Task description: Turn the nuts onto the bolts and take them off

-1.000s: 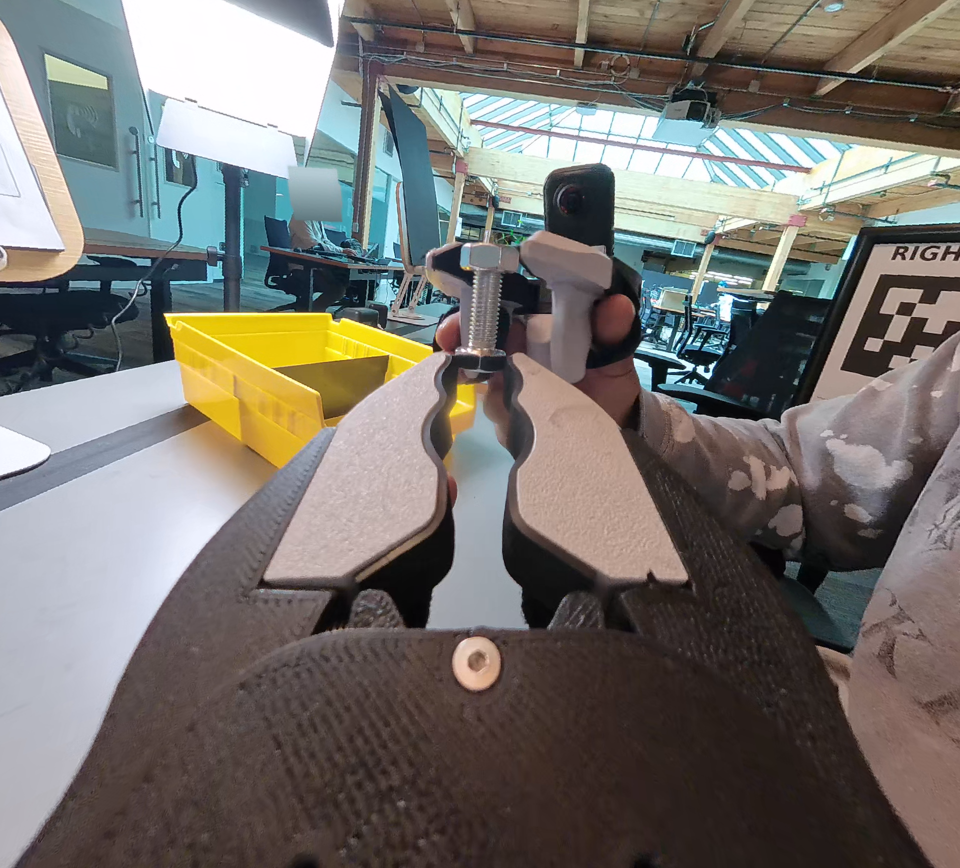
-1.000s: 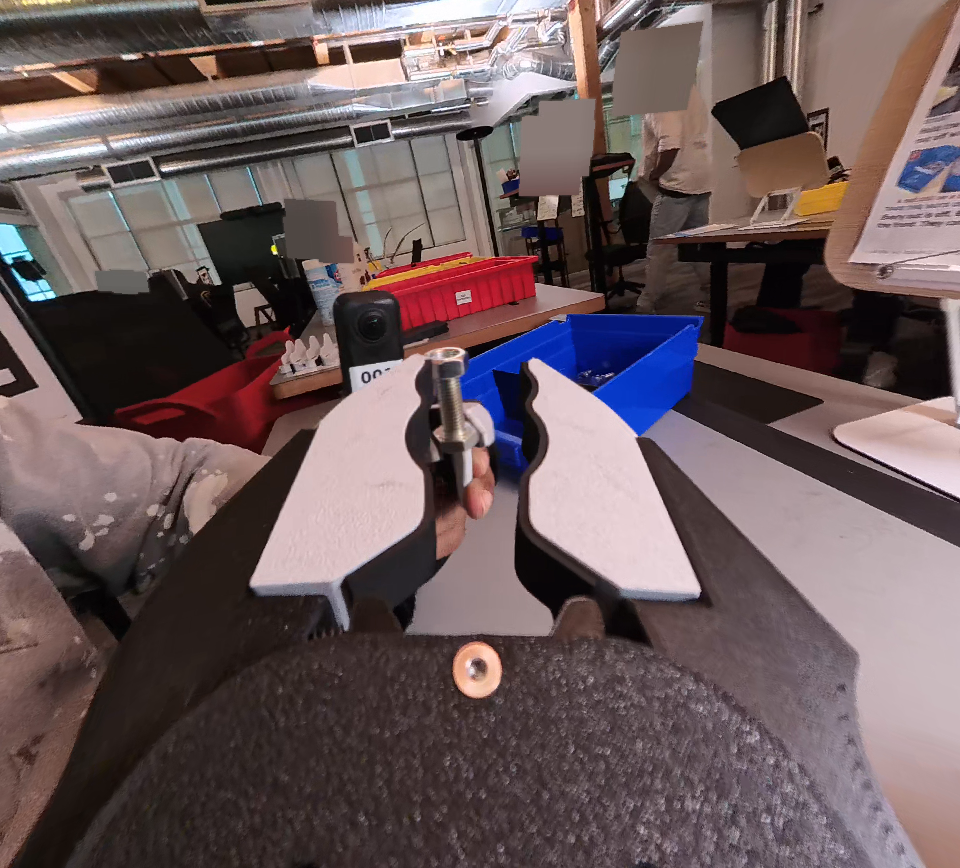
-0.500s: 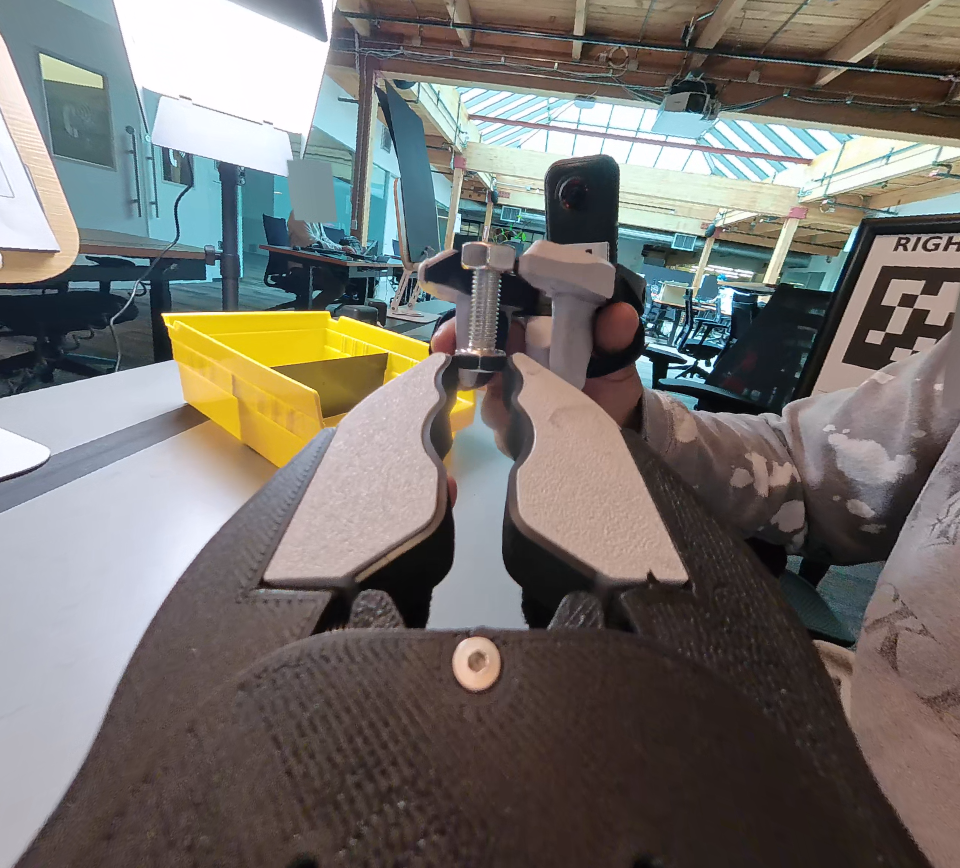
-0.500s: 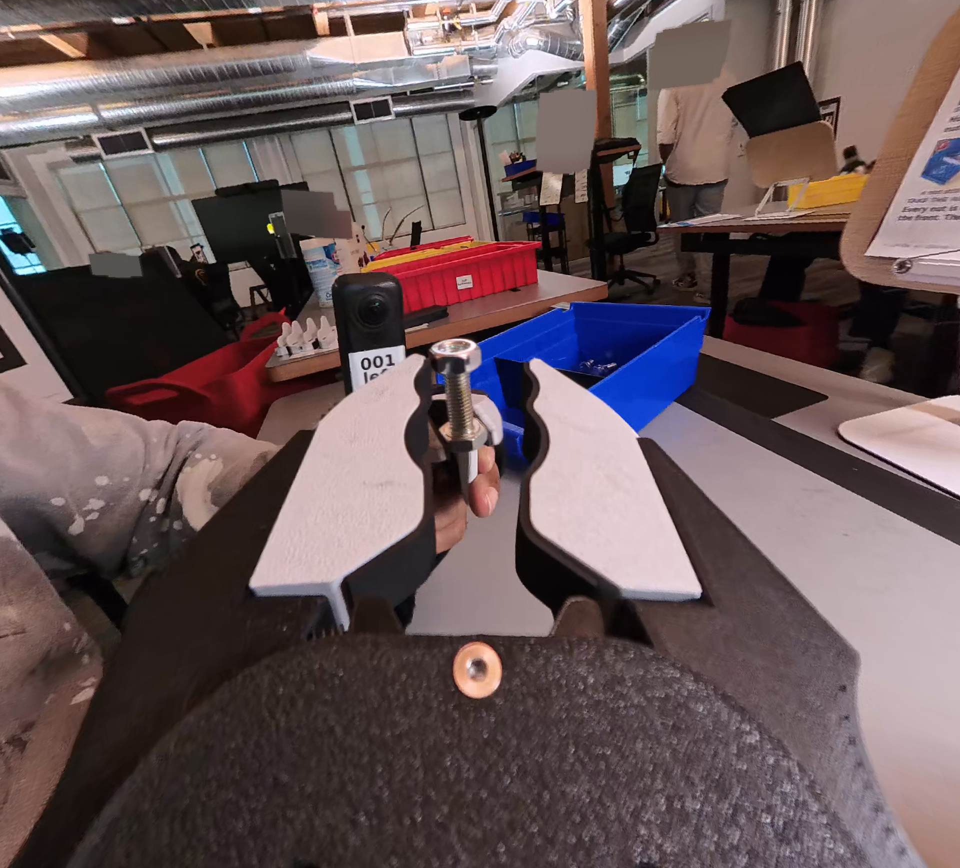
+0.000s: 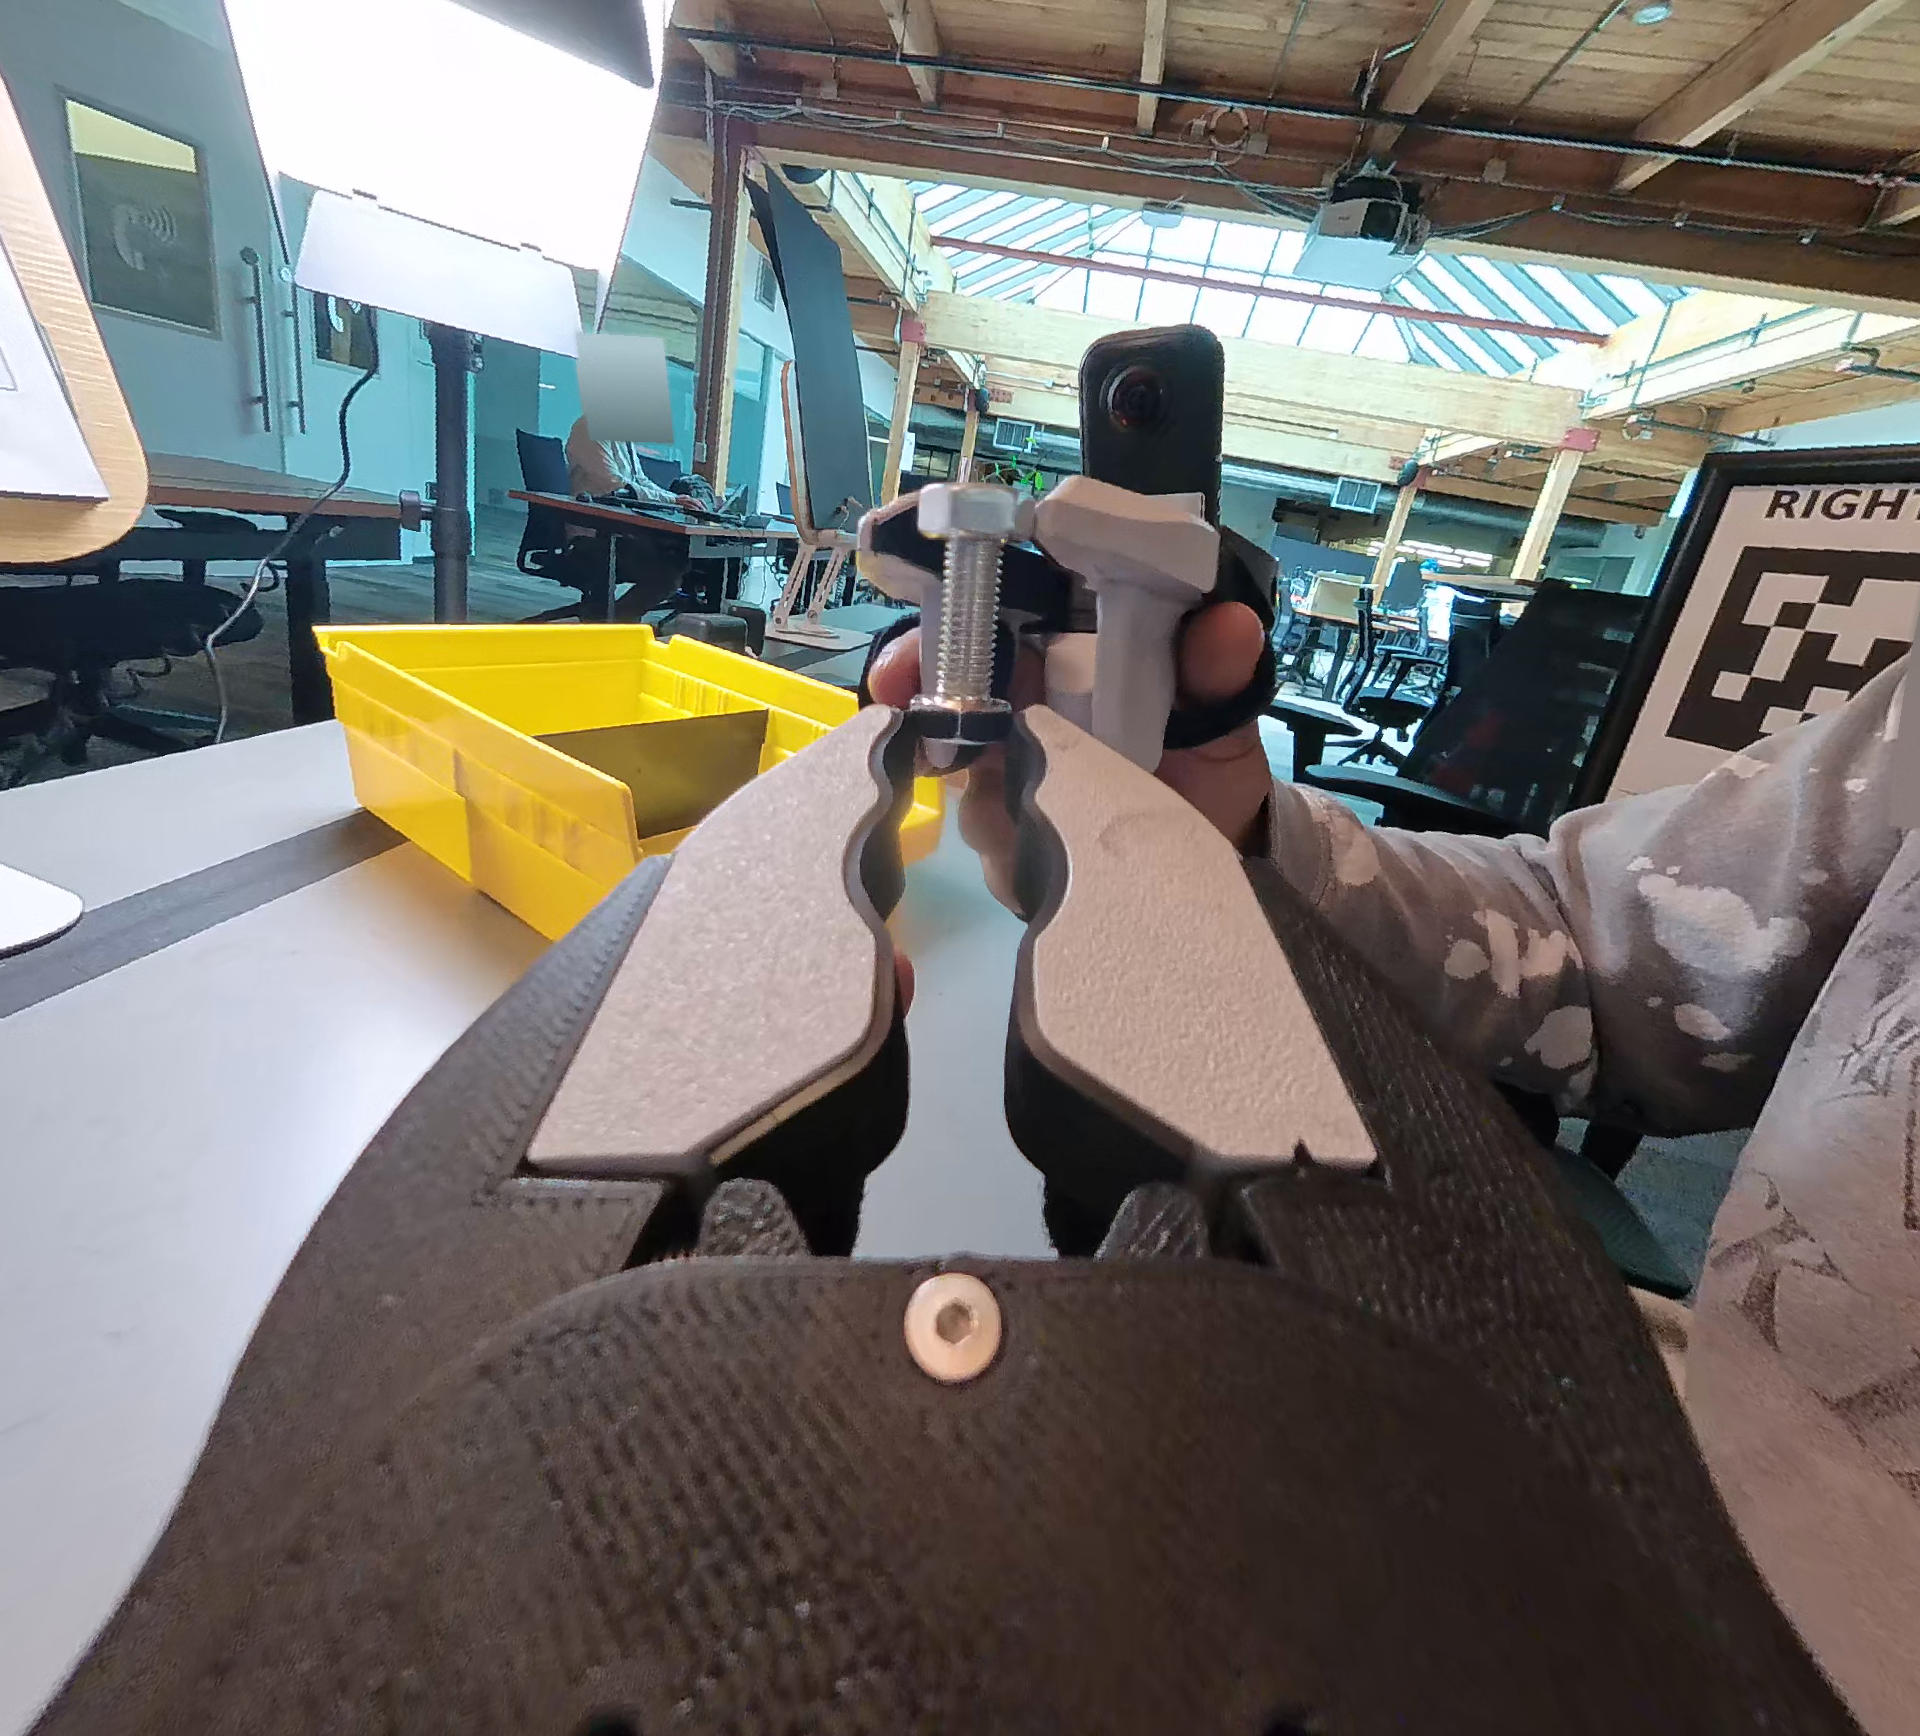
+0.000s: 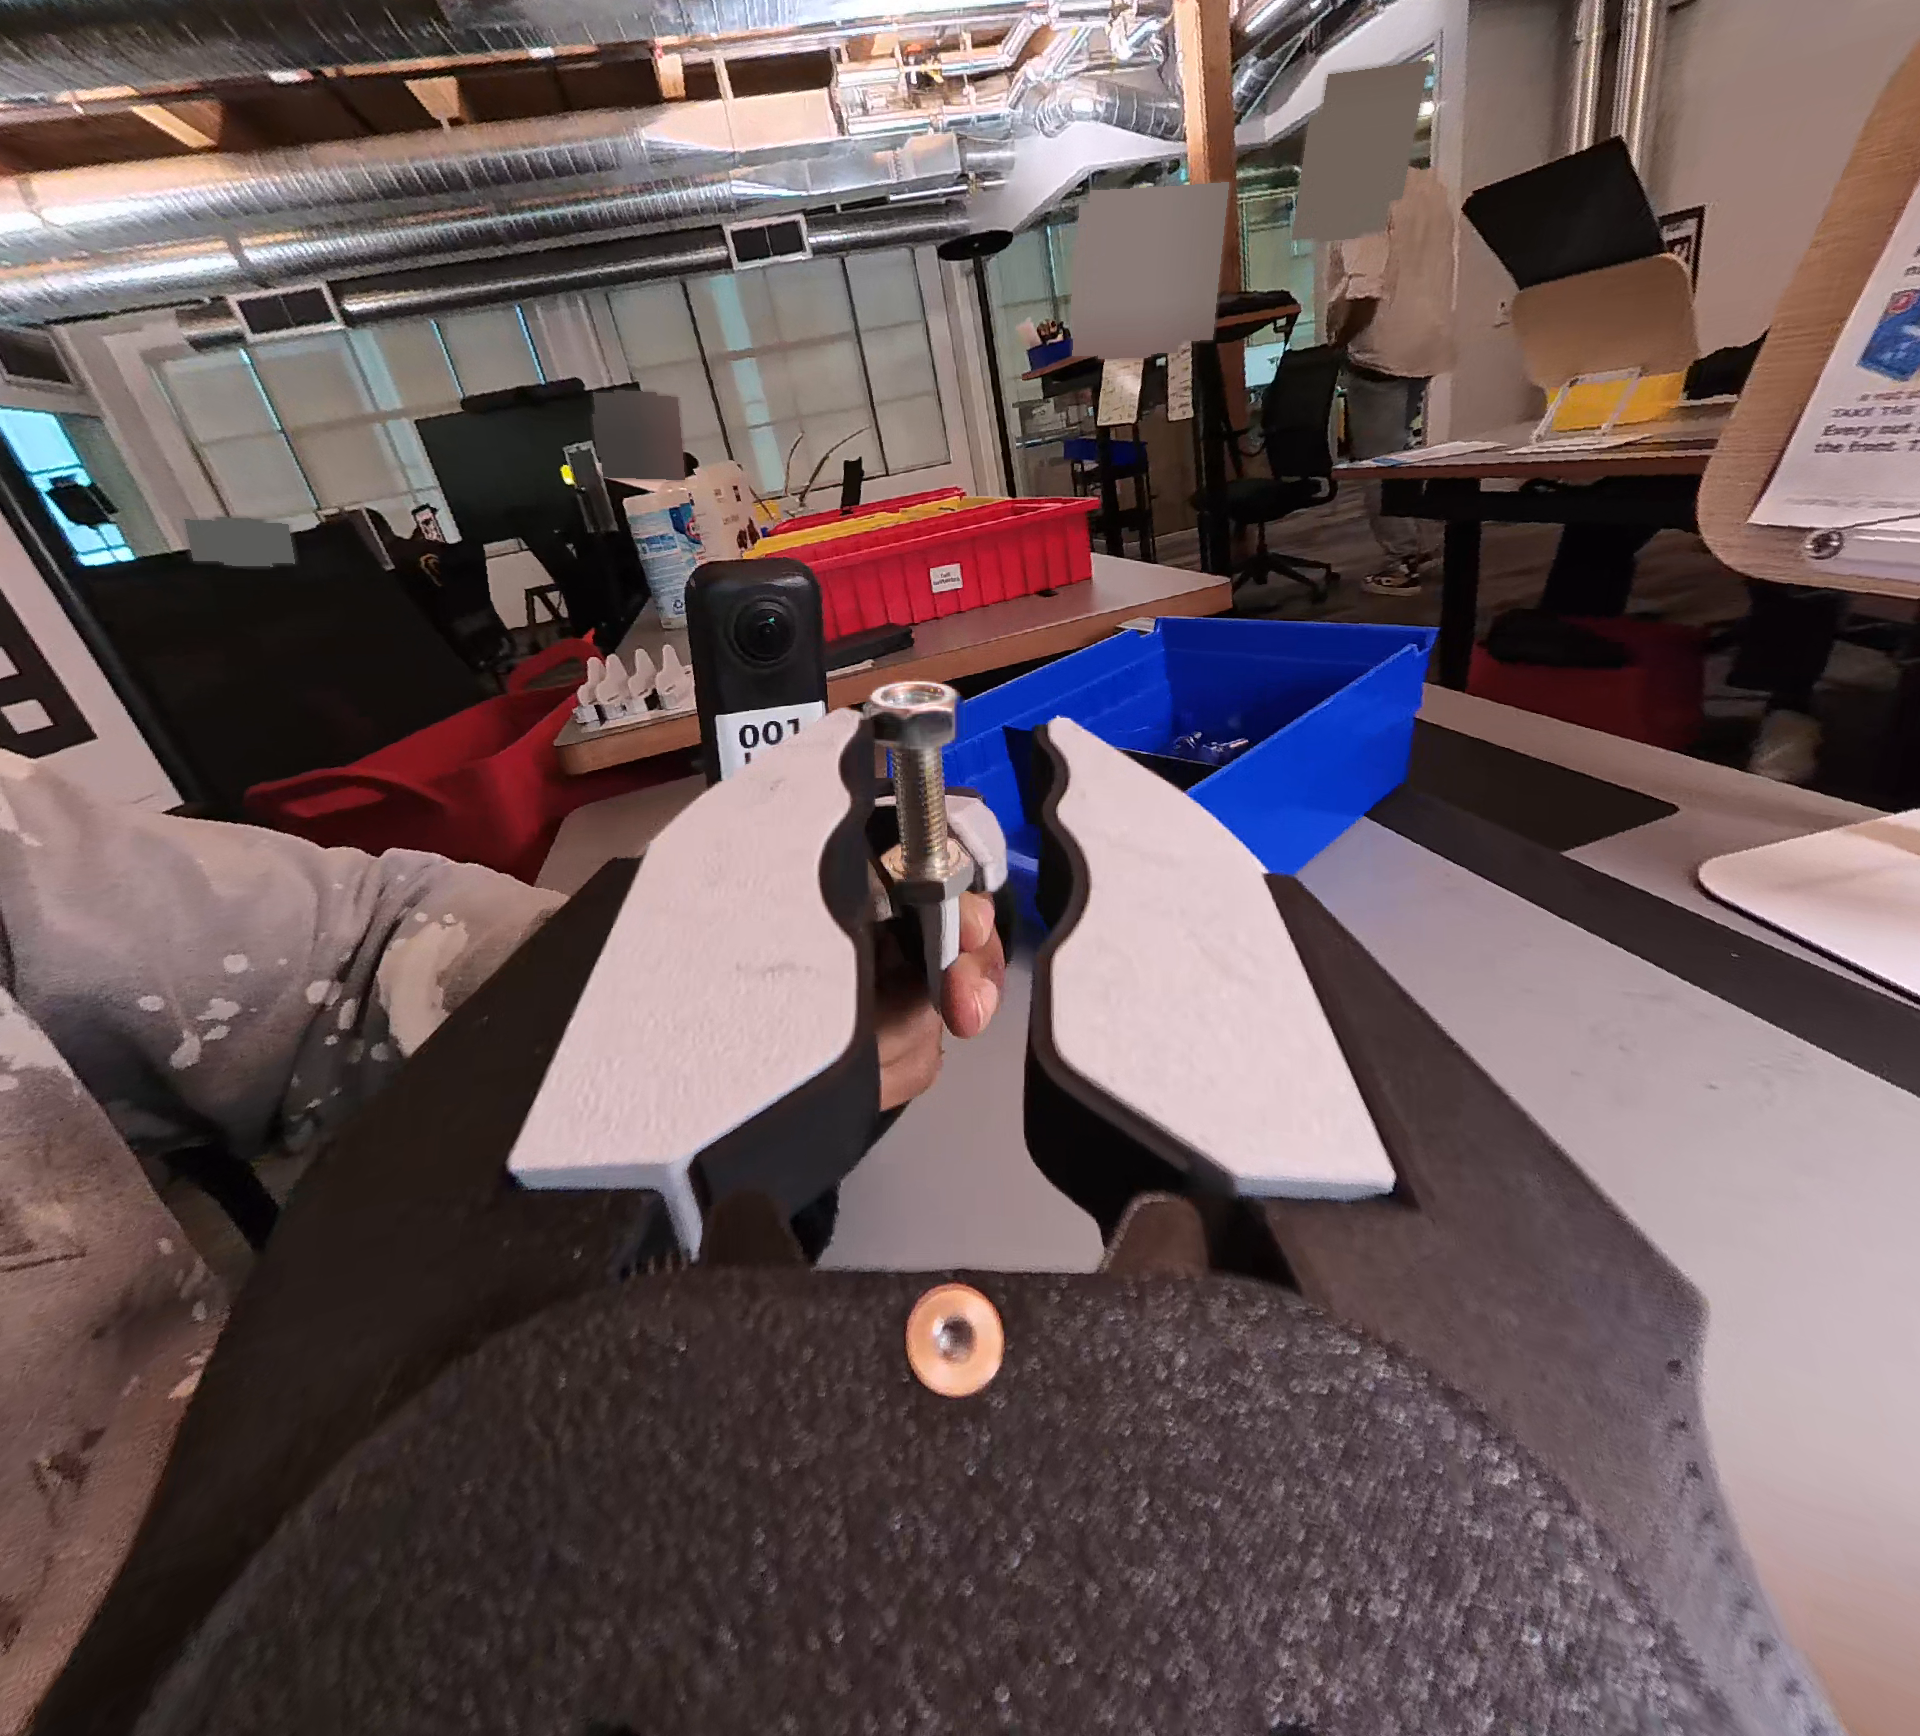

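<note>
A silver bolt (image 5: 964,616) stands upright in the air between the two grippers, head on top. My left gripper (image 5: 954,736) is shut on the hex nut (image 5: 956,722) at the lower end of the thread. My right gripper (image 6: 948,730) faces it and is shut on the bolt head (image 6: 912,712). In the right wrist view the nut (image 6: 928,876) sits low on the thread, with the left gripper's fingertip (image 6: 982,850) beside it. The thread between head and nut is bare.
A yellow bin (image 5: 499,751) stands on the grey table (image 5: 208,1063) behind the left gripper. A blue bin (image 6: 1299,751) with small parts stands behind the right gripper. A white stand base (image 6: 1829,897) lies at the right. A framed marker board (image 5: 1818,626) stands near the person's sleeve. My left and right fingertips are right by each other.
Almost nothing. The right wrist view has shifted slightly. Both grippers keep their hold, and the nut stays at the same place on the thread.
</note>
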`<action>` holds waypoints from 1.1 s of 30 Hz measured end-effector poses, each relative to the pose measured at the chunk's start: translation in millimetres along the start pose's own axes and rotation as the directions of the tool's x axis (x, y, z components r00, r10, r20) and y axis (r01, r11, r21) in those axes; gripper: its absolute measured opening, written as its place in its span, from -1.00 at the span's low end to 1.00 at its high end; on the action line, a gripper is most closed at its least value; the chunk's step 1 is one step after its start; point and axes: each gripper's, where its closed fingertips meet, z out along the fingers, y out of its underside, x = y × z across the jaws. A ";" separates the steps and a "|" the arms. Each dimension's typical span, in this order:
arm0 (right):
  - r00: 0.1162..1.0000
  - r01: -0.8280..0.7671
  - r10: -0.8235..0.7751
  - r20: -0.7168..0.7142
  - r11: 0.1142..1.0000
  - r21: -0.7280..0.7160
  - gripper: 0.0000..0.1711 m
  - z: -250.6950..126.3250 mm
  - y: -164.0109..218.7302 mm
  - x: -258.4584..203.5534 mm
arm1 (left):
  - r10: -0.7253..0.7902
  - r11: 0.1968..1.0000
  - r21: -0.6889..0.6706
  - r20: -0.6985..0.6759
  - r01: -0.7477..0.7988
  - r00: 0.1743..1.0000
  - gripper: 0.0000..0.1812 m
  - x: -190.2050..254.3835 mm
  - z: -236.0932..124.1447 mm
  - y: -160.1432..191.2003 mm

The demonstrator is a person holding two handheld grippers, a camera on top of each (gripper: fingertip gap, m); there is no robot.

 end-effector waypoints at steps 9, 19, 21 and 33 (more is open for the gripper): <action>1.000 0.021 -0.021 0.005 1.000 -0.008 -0.65 0.9 -1.0 -5.0 | 0.004 1.000 0.000 -0.003 -0.004 1.000 -0.81 0.6 0.1 0.6; 0.999 0.017 -0.016 -0.030 1.000 0.021 -0.75 -4.5 -7.1 4.0 | -0.004 1.000 0.018 -0.011 0.004 1.000 -0.80 1.5 -1.2 -3.1; 1.000 0.019 -0.019 -0.007 1.000 0.012 -0.69 -2.0 -4.8 -1.6 | -0.007 1.000 0.014 -0.012 0.007 1.000 -0.81 1.3 -0.9 -2.0; 0.999 0.030 -0.029 -0.014 0.999 0.019 -0.69 -3.7 -7.2 -1.1 | -0.003 1.000 0.020 -0.014 0.003 1.000 -0.81 1.6 -1.7 -3.1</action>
